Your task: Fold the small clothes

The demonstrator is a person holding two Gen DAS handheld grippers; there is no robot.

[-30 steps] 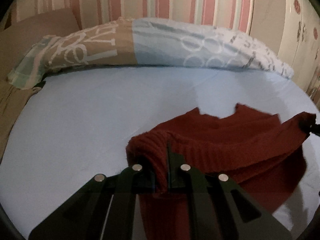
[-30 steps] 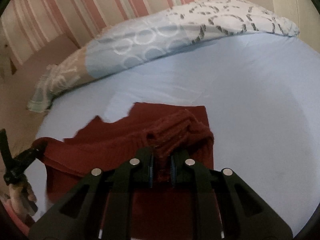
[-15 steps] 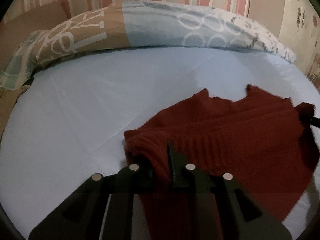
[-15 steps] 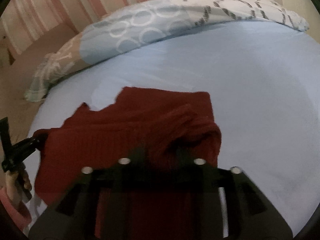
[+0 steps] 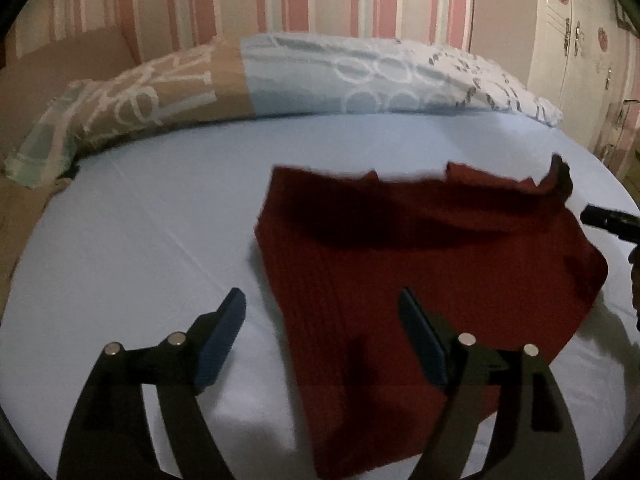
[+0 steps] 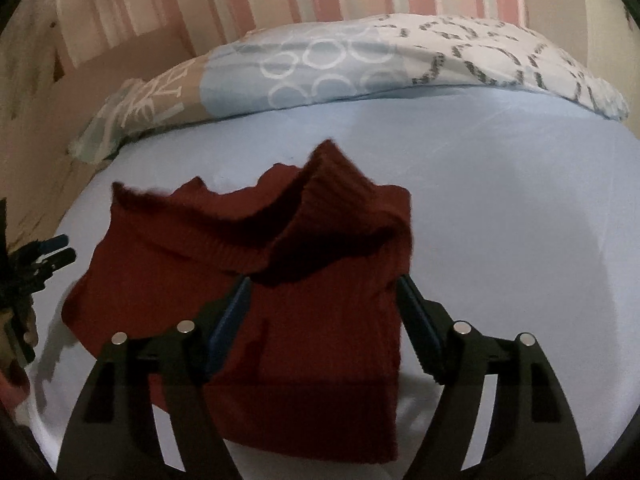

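Lying folded on the pale blue bedsheet [image 5: 152, 248], the dark red knitted sweater [image 5: 400, 280] has one ribbed flap doubled back over its top. Both claws hang spread above it, empty: the left gripper [image 5: 322, 300] over its left edge, the right gripper [image 6: 324, 284] over its middle. Large white letters on the tan end of the patterned pillow [image 5: 320, 76] are too distorted to read.

Bed [image 5: 140, 240] with pale blue sheet. Directly on it: a dark red knitted garment [image 5: 420, 280], partly folded over itself, and a patterned duvet [image 5: 320, 76] bunched along the far edge.
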